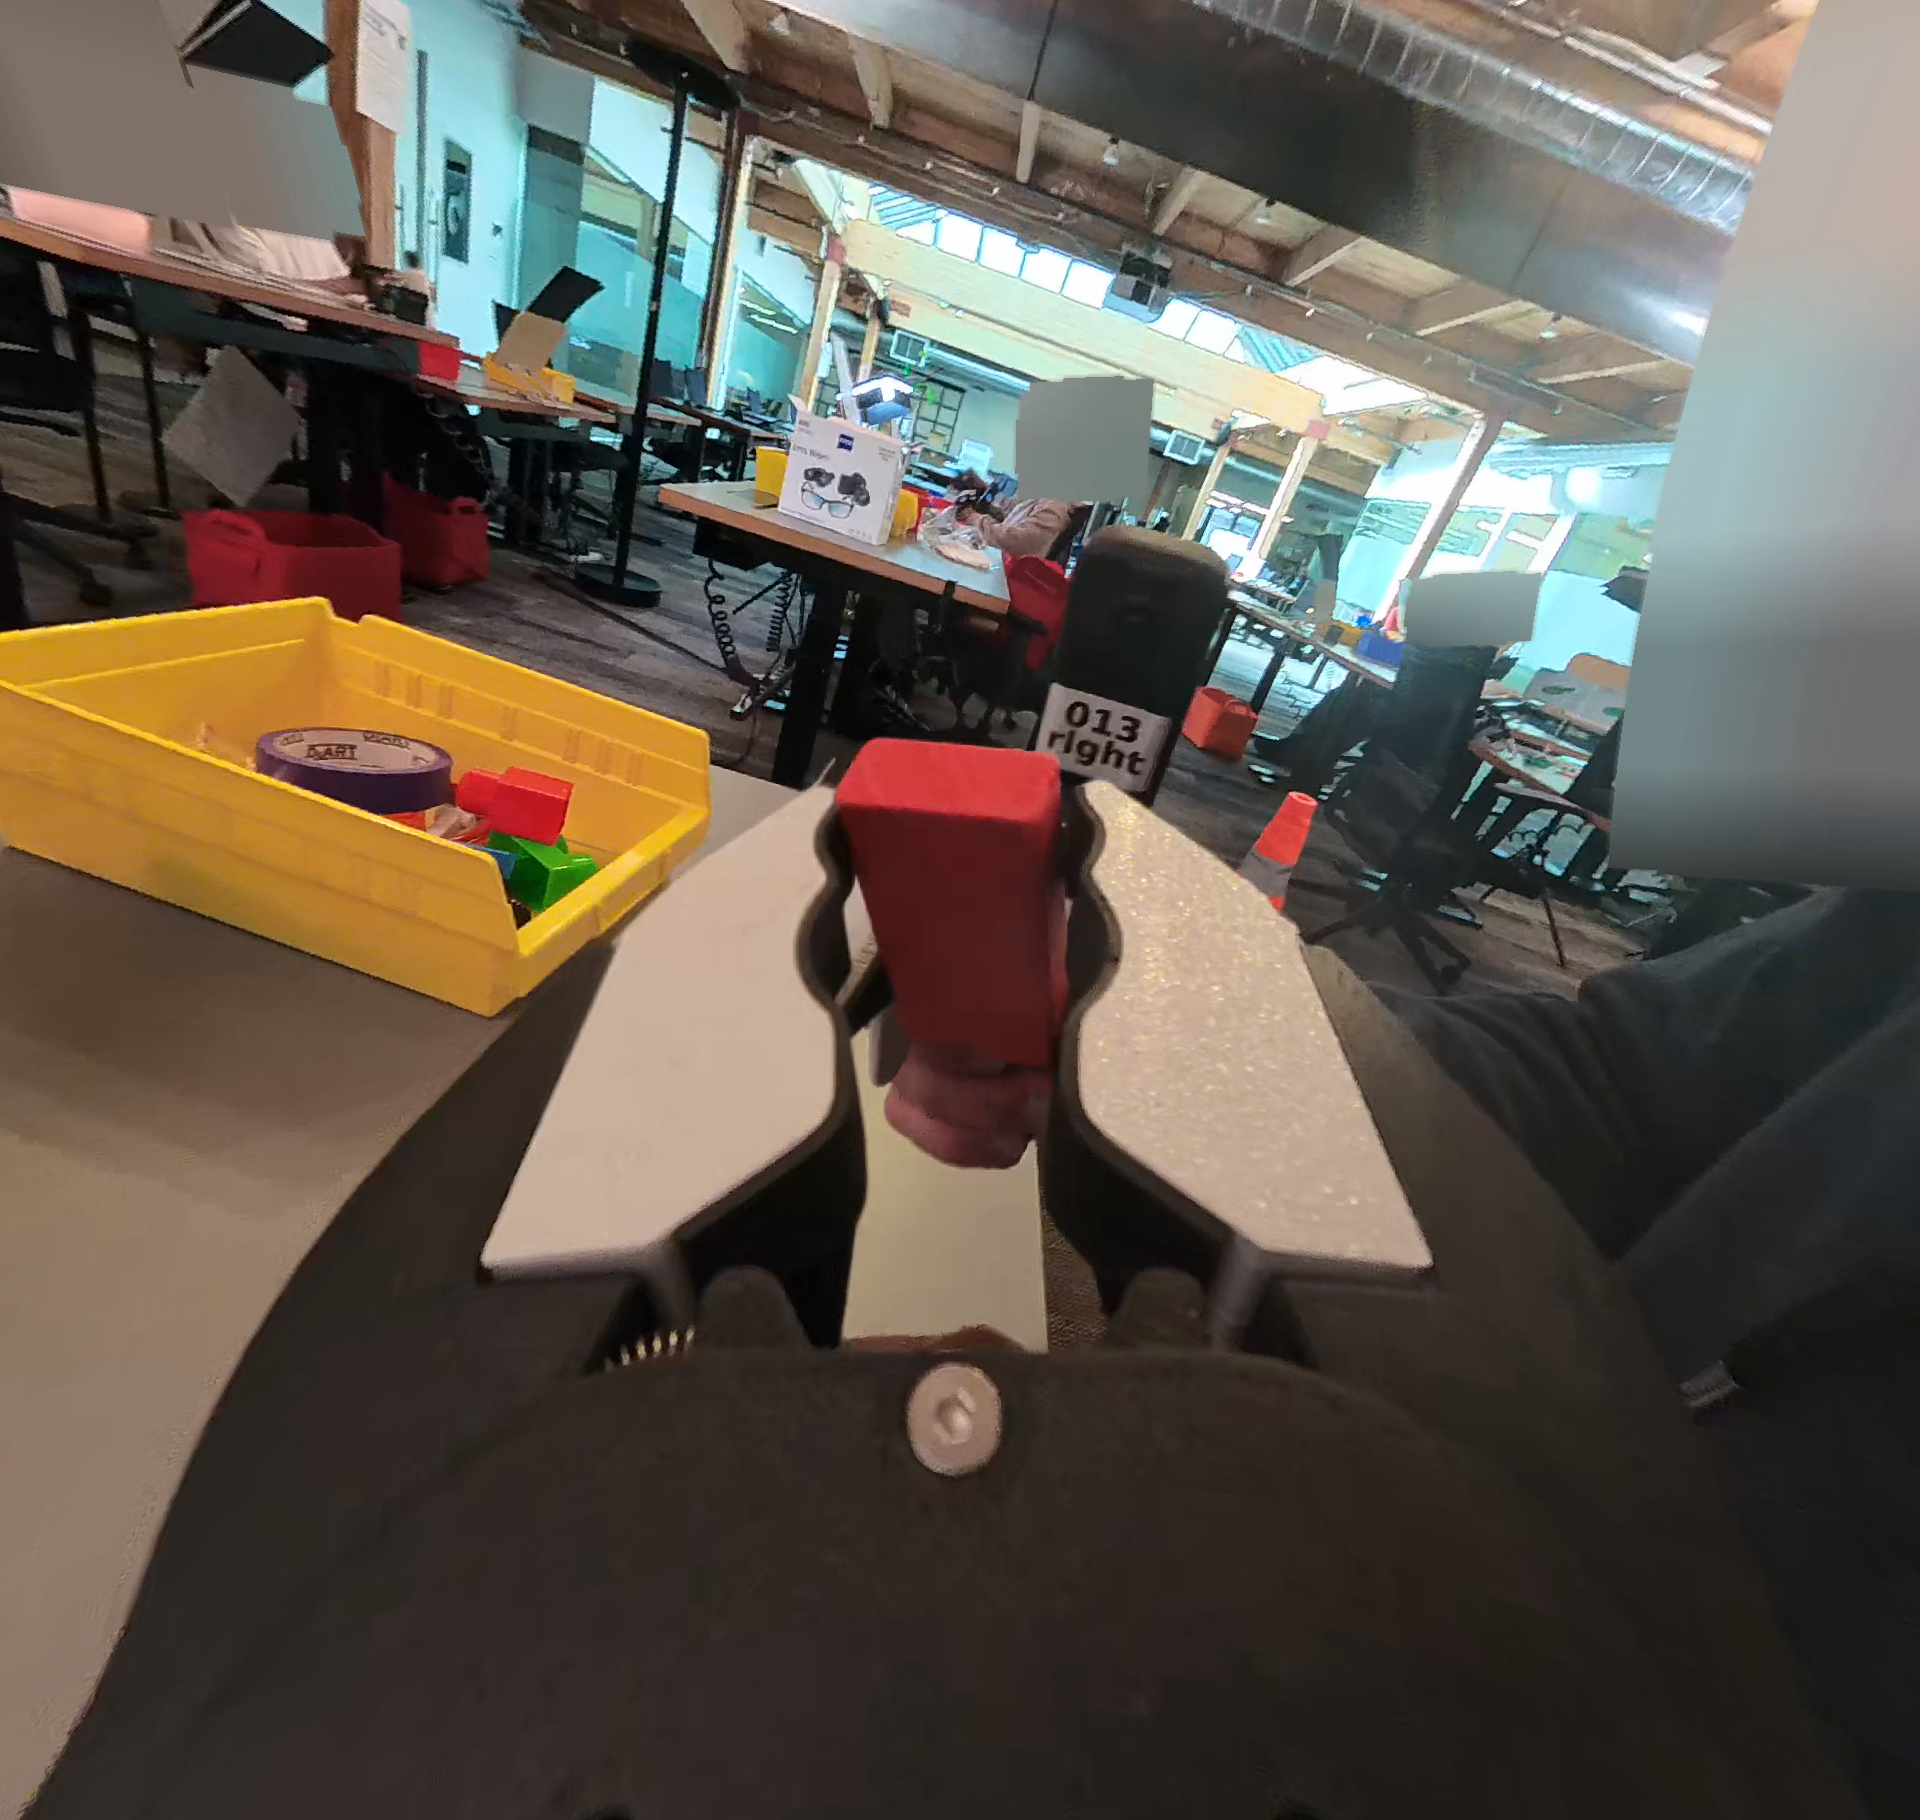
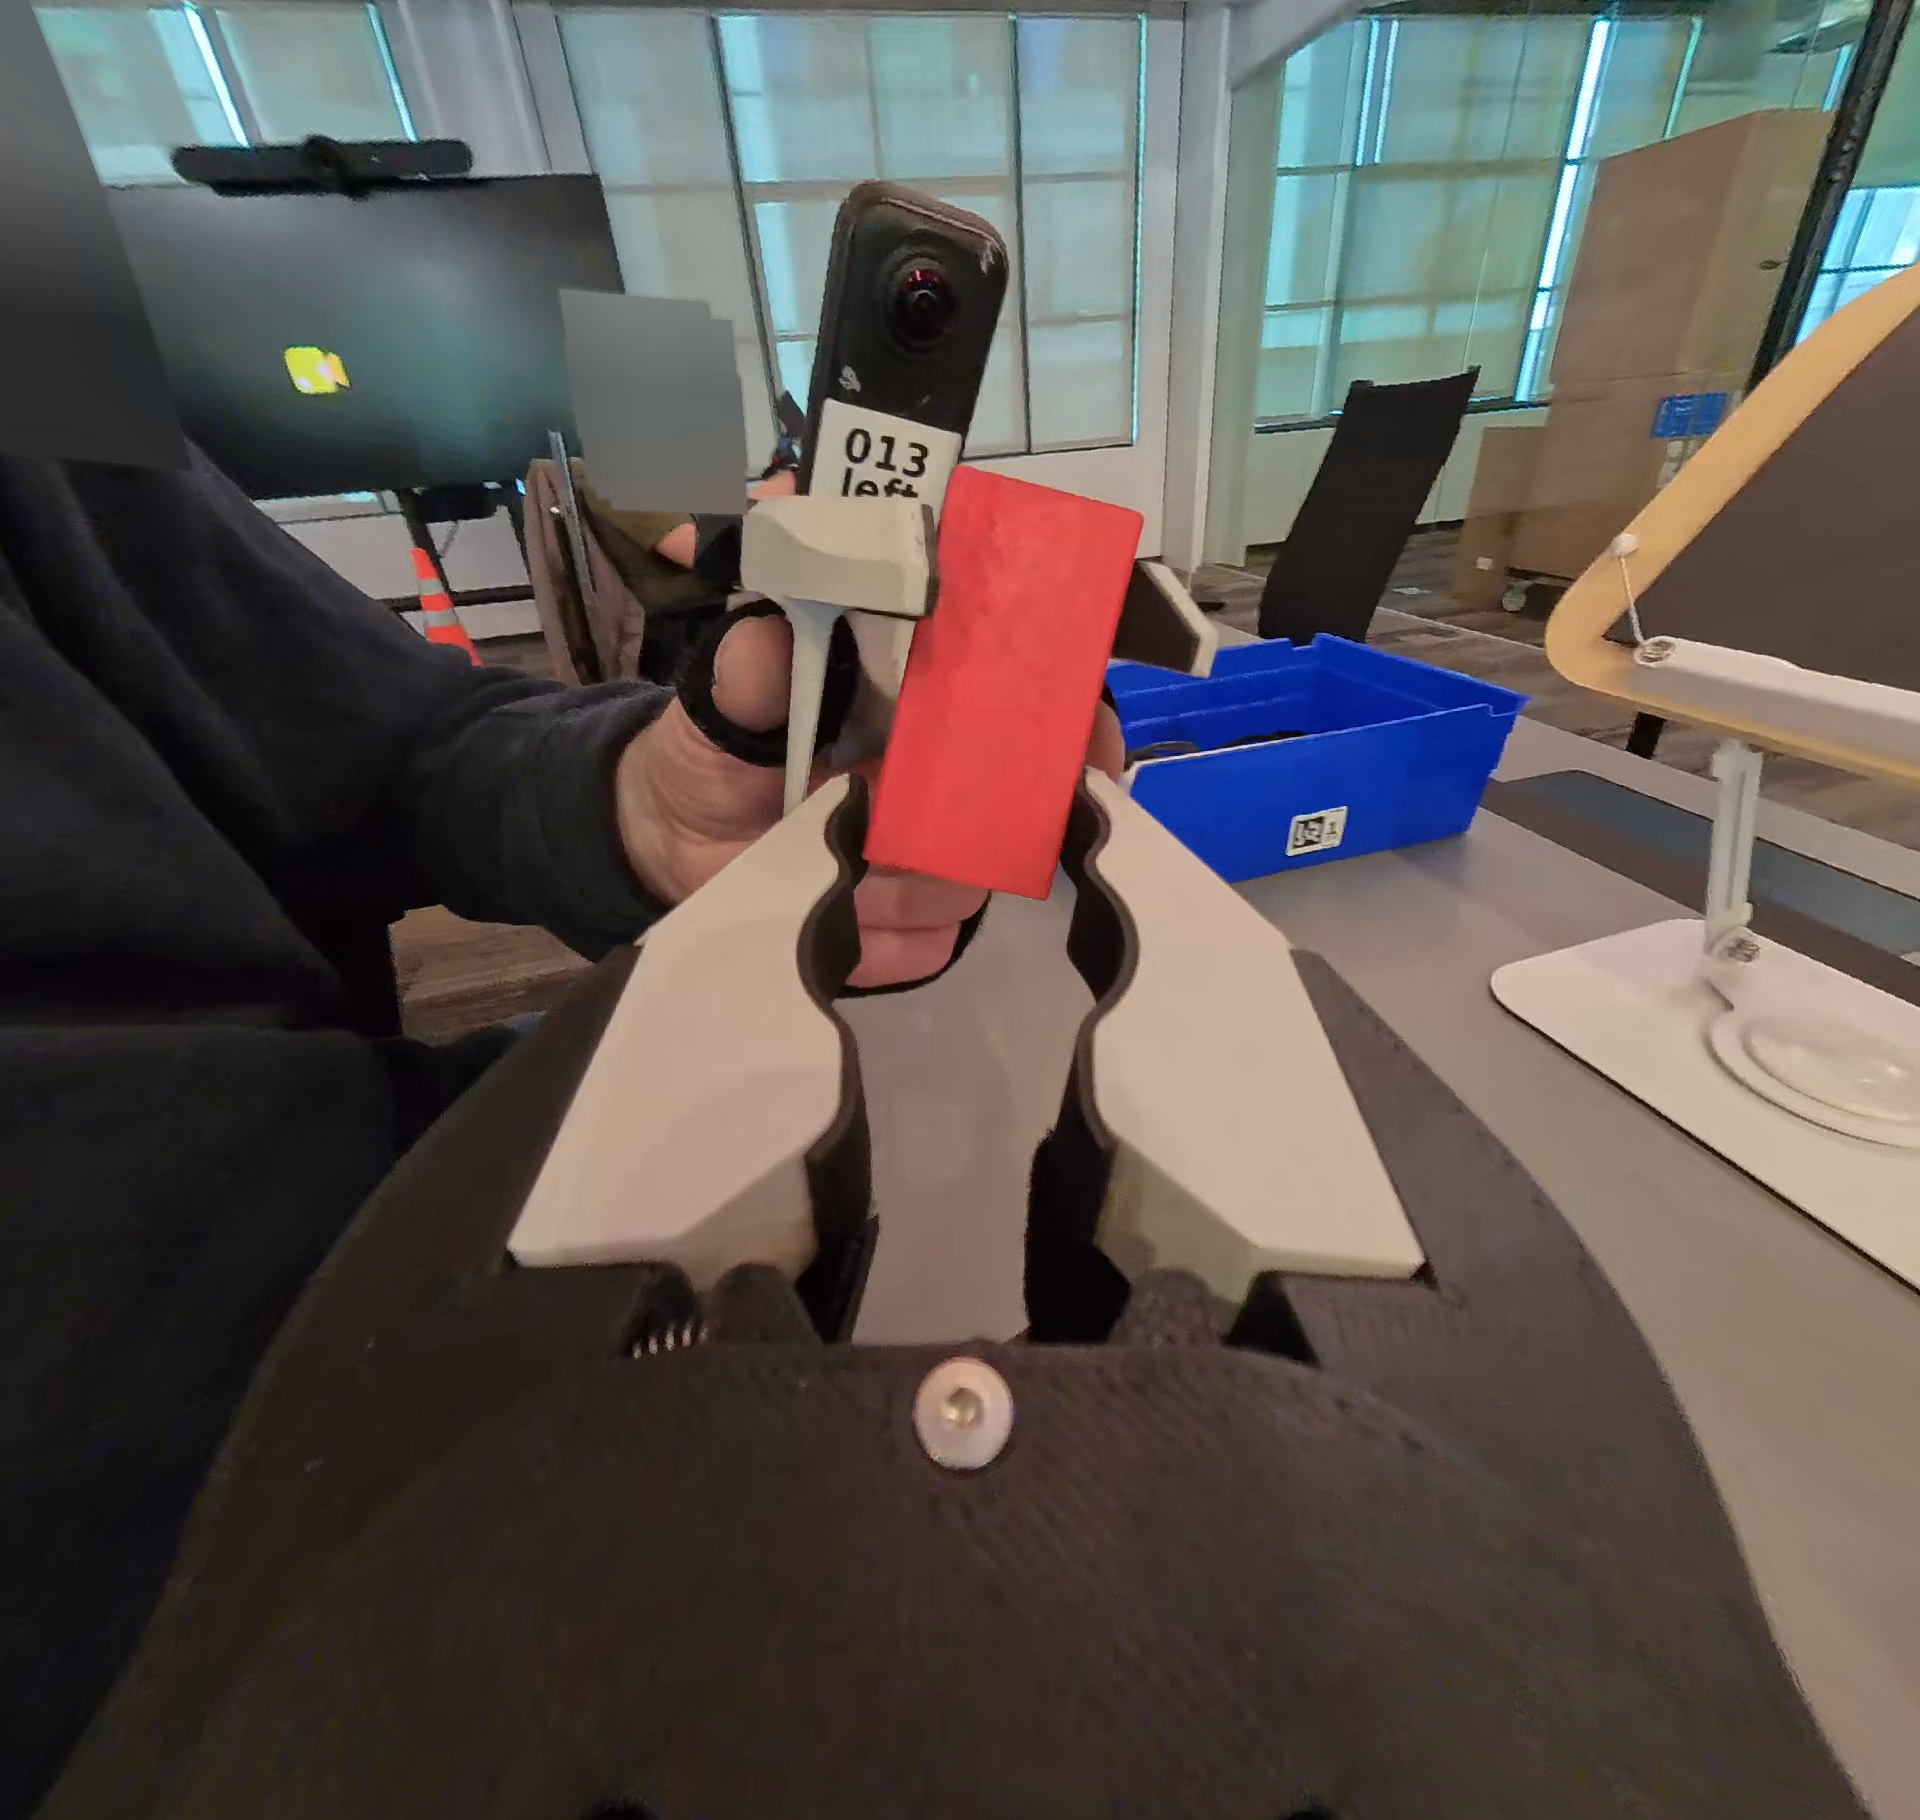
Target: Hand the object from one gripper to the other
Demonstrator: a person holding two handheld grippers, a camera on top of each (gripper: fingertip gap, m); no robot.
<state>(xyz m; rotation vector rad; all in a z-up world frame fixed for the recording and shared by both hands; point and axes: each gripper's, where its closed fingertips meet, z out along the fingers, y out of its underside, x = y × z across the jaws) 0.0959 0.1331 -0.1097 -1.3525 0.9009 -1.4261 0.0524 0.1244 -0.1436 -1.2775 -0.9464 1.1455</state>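
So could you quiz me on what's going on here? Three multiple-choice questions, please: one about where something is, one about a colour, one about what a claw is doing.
1. Where is the purple tape roll?
A. On the floor
B. In the yellow bin
C. Hanging from the ceiling

2. What colour is the bin in the right wrist view?
A. Green
B. Orange
C. Blue

3. What is the left claw doing?
A. Gripping the red block
B. Lying open on the table
C. Holding a tape roll

Answers:
1. B, the roll lies among coloured blocks inside the yellow bin.
2. C, its walls are plainly blue.
3. A, both its fingers press the sides of the red block, which is held up in the air.
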